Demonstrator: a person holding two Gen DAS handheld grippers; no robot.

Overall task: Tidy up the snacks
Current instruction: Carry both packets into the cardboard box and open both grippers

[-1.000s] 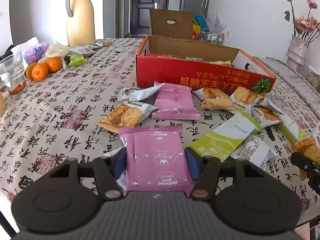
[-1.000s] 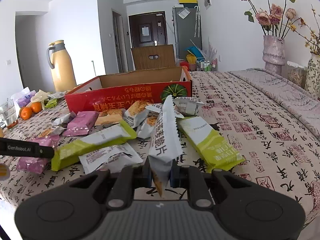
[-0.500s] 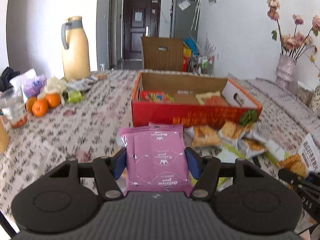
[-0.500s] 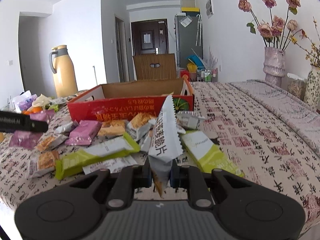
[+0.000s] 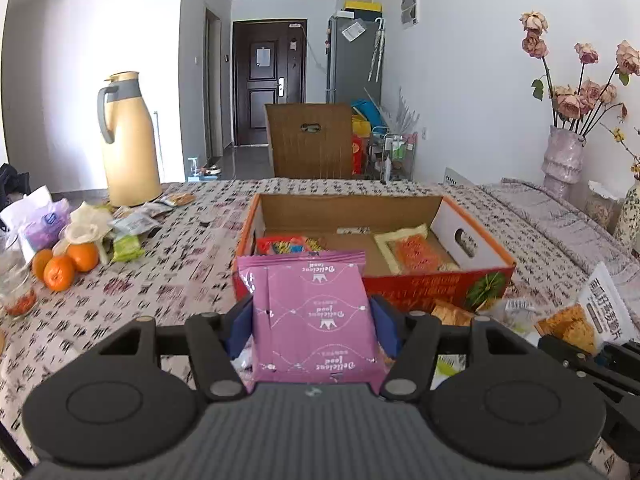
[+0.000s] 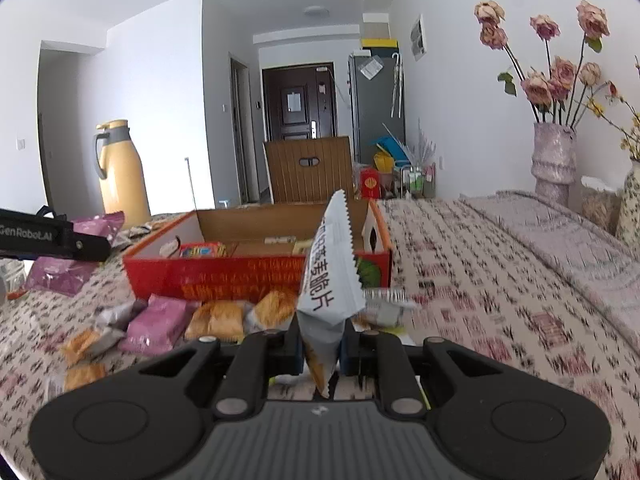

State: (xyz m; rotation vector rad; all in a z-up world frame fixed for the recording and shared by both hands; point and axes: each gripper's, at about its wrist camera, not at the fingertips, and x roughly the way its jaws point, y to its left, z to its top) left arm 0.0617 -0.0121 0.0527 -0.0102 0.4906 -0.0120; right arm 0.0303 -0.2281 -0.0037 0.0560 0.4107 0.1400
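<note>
Left gripper (image 5: pixel 312 326) is clamped on a pink snack packet (image 5: pixel 314 316), held flat and raised above the table's near edge, pointing at the front wall of the red cardboard box (image 5: pixel 424 282). Right gripper (image 6: pixel 320 354) pinches a grey-white cracker packet (image 6: pixel 330 276) edge-on, upright, also off the table and aimed at the box (image 6: pixel 224 276). Progress: early-to-middle, I judge. The box holds only a few packs (a red-yellow one at its left side, an orange one toward its right), with much bare floor. Left to do: both held packets, plus the loose pile (image 6: pixel 216 318) on the tablecloth (image 6: pixel 500 320) along the box's front wall, another pink packet (image 6: pixel 160 322) among it. Both grippers are level, side by side, short of the box rim.
</note>
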